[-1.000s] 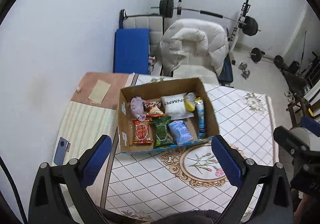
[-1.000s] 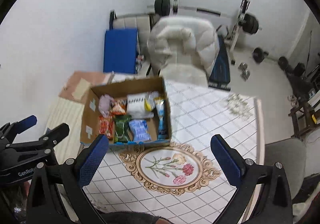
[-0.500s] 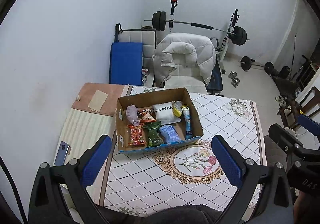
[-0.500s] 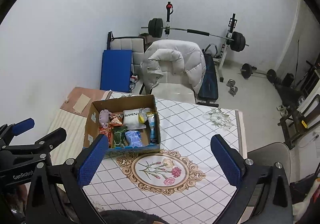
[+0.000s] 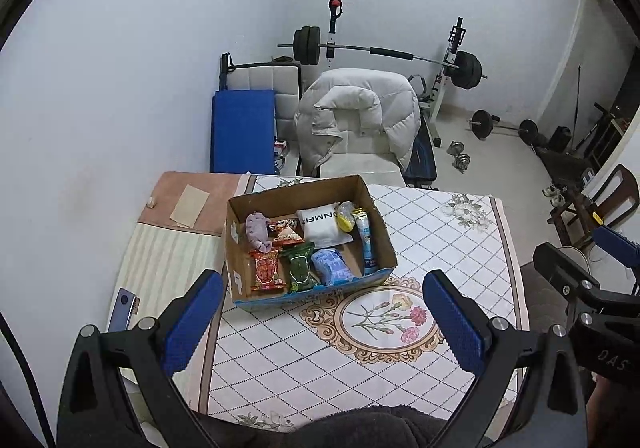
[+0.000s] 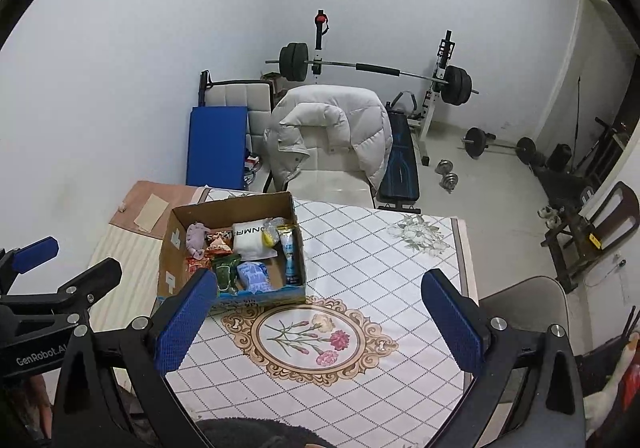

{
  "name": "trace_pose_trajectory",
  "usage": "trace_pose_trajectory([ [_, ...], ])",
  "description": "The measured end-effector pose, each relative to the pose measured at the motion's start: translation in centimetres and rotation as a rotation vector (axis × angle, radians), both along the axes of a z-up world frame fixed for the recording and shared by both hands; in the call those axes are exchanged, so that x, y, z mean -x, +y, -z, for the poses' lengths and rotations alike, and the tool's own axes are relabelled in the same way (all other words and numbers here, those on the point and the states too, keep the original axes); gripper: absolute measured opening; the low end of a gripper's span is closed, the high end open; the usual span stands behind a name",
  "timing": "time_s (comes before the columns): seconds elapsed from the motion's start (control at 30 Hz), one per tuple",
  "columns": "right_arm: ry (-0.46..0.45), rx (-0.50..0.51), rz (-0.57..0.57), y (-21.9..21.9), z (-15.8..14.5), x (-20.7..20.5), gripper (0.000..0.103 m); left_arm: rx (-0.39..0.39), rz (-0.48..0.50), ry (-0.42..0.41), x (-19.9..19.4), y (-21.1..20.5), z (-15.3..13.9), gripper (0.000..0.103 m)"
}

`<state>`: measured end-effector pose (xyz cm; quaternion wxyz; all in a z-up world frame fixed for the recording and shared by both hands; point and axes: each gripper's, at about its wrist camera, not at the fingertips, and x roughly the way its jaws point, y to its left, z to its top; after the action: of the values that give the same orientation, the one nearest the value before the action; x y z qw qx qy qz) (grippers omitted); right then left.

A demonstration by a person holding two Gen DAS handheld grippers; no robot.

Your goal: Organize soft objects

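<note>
right tongs (image 6: 316, 316) finger (image 6: 182, 322) hides cardboard box's (image 6: 256, 202) front packets.

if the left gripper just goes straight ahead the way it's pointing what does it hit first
Probably the cardboard box: the open left gripper is held high, apart from it, aimed near its front wall. Depth is unclear, so it might meet the tablecloth just before it.

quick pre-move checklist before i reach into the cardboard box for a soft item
1. Left tool open and empty: ok.
2. Right tool open and empty: ok.
3. Cardboard box open-topped on the table: ok.
4. Soft items exposed, such as the purple plush and white pouch: ok.
5. Tools near the box: not ok, both held high above the table.
6. Destination for sorted items: cannot tell.
</note>
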<state>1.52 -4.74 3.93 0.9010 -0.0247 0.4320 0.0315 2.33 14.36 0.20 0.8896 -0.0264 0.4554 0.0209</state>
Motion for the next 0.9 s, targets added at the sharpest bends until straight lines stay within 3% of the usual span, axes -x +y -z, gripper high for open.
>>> trace_pose_trajectory([
  [0.9,-0.012,0.020,0.017,-0.39,-0.20,0.44,0.103,-0.029,-0.007,-0.004,0.53,-0.06,0.19,0.102],
])
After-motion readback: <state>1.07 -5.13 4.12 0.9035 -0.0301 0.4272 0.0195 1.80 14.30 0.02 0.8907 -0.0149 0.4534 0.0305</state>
